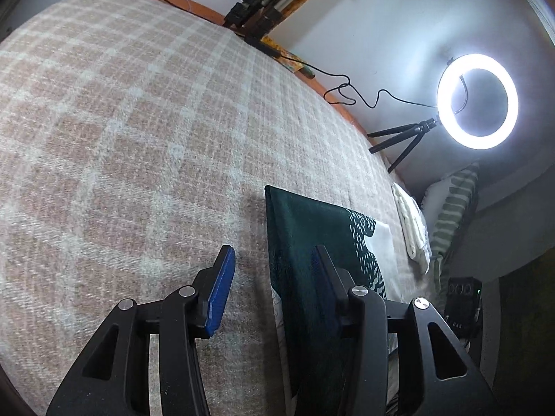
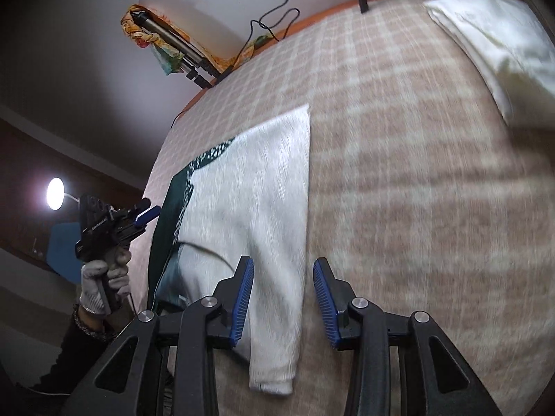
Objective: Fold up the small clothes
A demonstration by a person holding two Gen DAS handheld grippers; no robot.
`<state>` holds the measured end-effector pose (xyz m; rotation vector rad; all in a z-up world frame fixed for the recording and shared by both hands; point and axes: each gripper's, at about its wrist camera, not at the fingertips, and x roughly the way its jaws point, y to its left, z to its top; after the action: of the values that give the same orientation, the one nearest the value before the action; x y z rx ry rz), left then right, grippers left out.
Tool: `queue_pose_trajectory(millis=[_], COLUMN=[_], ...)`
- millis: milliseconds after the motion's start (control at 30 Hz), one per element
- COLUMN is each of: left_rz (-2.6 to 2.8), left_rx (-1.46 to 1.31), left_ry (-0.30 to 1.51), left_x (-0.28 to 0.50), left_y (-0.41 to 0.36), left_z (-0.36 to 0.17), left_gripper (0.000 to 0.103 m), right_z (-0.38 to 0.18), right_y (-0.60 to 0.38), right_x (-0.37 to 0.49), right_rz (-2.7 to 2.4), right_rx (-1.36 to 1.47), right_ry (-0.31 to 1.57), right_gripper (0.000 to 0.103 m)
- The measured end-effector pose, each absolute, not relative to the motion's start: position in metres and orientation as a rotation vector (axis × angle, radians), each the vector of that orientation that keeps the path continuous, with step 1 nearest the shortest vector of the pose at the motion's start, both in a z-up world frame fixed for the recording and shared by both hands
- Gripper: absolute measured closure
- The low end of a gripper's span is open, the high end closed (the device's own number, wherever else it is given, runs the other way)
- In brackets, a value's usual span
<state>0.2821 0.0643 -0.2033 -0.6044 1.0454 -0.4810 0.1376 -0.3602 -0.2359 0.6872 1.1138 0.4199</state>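
A small garment, dark green [image 1: 301, 228] on one side and white [image 2: 249, 187] on the other, lies flat on the checked blanket [image 1: 131, 121]. My left gripper [image 1: 274, 263] is open, its jaws straddling the garment's dark green left edge. In the right wrist view the left gripper [image 2: 147, 213] is seen held by a gloved hand at that edge. My right gripper [image 2: 282, 287] is open and empty, just above the white sleeve [image 2: 274, 364] near the blanket's front.
A stack of folded white cloth [image 1: 412, 228] [image 2: 499, 45] lies at the blanket's far side. A lit ring light [image 1: 477, 100] on a small tripod stands by the wall with a black cable [image 1: 347, 90]. A striped pillow [image 1: 454, 208] sits beyond the folded stack.
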Motion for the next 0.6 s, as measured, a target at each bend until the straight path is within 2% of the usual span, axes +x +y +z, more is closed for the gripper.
queue_pose_trajectory(millis=[200, 600], left_rz=[-0.486, -0.526], left_rx=[-0.633, -0.666], left_ry=[1.055, 1.041], left_x=[0.293, 0.312], left_y=[0.063, 0.053], left_z=[-0.208, -0.212], left_gripper=[0.059, 0.055], right_z=[-0.252, -0.259], right_y=[-0.37, -0.356], right_x=[0.118, 0.118], right_rz=[0.466, 0.553], right_rx=[0.861, 0.876], right_ry=[1.112, 1.11], right_gripper=[0.066, 0.066])
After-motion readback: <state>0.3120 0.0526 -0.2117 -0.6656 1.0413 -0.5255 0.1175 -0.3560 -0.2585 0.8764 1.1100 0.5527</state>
